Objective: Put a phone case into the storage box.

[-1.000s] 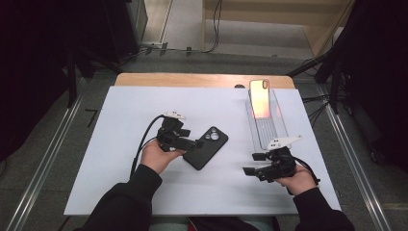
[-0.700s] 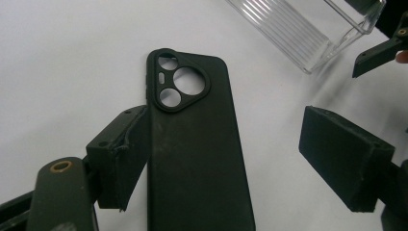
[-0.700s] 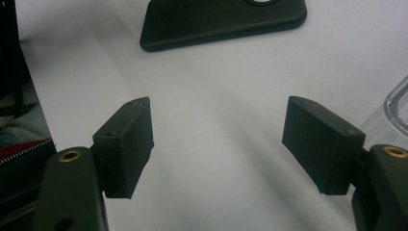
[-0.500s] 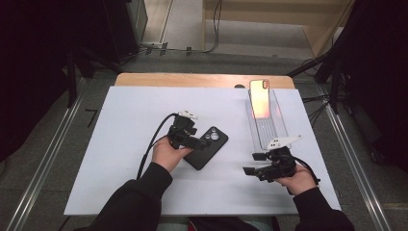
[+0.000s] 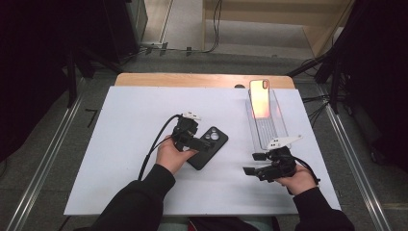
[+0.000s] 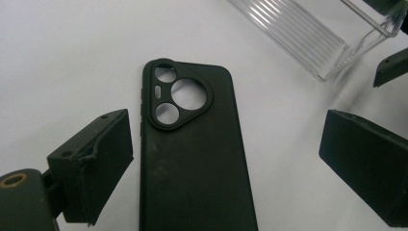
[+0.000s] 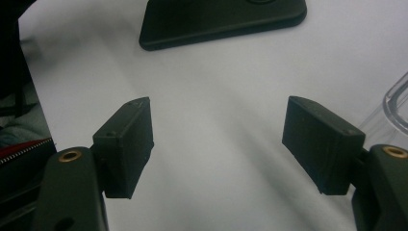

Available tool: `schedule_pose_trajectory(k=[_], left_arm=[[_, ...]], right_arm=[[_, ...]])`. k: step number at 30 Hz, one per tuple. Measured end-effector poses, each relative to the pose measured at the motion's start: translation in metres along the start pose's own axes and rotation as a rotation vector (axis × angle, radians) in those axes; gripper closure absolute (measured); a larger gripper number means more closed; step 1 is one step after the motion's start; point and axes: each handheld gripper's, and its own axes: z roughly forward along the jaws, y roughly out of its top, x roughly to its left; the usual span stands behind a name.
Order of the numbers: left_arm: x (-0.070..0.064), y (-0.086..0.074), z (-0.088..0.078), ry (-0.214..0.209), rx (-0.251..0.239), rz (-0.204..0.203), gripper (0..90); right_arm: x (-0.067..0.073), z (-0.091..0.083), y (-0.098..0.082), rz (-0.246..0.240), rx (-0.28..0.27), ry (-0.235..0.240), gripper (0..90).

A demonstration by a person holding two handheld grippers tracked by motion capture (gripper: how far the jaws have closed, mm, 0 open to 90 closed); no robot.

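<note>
Evidently the left claw (image 5: 204, 144), jaws just spread apart, is lowered astride the black phone case (image 6: 192, 159) so it can be gripped.

Phone case (image 5: 209, 146) left of clear tray (image 5: 267, 126)

No text, label, brand, number or sign can be read in any view. The black phone case (image 6: 192, 159) bears no legible marking, and neither does the phone (image 5: 260, 98) standing in the clear holder (image 5: 279, 130).
</note>
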Motion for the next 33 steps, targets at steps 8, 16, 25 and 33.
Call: schedule_pose_trajectory(k=[8,16,25,33], left_arm=[[-0.001,-0.006,0.006,0.024,-0.006,0.009,5.6],[-0.001,-0.012,0.015,0.061,0.006,0.016,6.1],[-0.002,-0.021,0.026,0.095,0.025,0.020,6.1],[-0.002,-0.026,0.036,0.119,0.043,0.029,6.2]], right_arm=[[0.000,-0.001,0.000,-0.002,-0.006,-0.006,24.7],[0.000,0.000,0.000,0.000,-0.003,-0.003,24.7],[0.000,0.000,0.000,0.003,-0.001,-0.006,24.7],[-0.001,0.000,0.000,0.003,0.001,-0.008,24.7]])
